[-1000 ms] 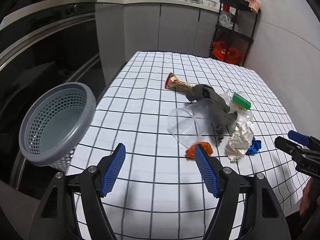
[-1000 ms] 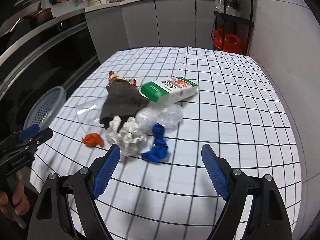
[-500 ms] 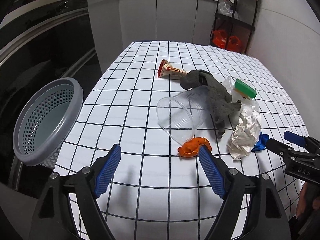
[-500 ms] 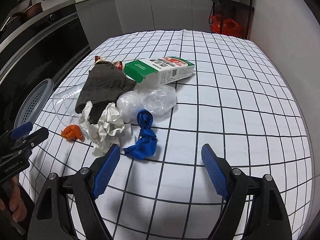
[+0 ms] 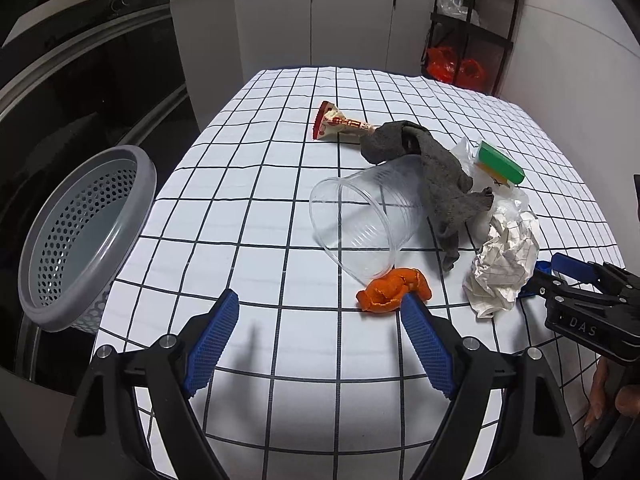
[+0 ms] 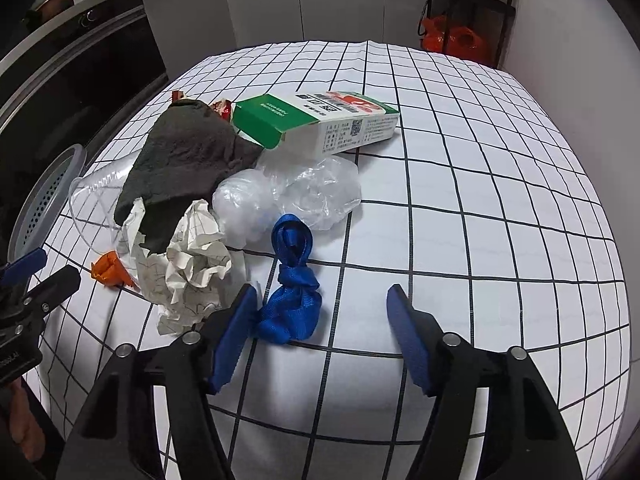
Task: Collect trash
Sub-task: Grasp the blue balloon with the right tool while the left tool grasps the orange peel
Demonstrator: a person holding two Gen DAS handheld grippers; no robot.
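Nothing collected yet, by my read; basket (image 5: pixel 86 236) looks empty at surface (image 5: pixel 248 216) edge; whole trash pile (image 6: pixel 224 184) still on surface; my left gripper (image 5: pixel 320 340) apart, nothing btwn; right gripper (image 6: pixel 320 334) apart but just been closing near blue strap (image 6: pixel 294 304), not clamped.

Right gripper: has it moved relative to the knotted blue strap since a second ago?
Yes. The right gripper has come down and closer to the knotted blue strap, which lay well ahead before; its jaws have just been closing, strap not between them.
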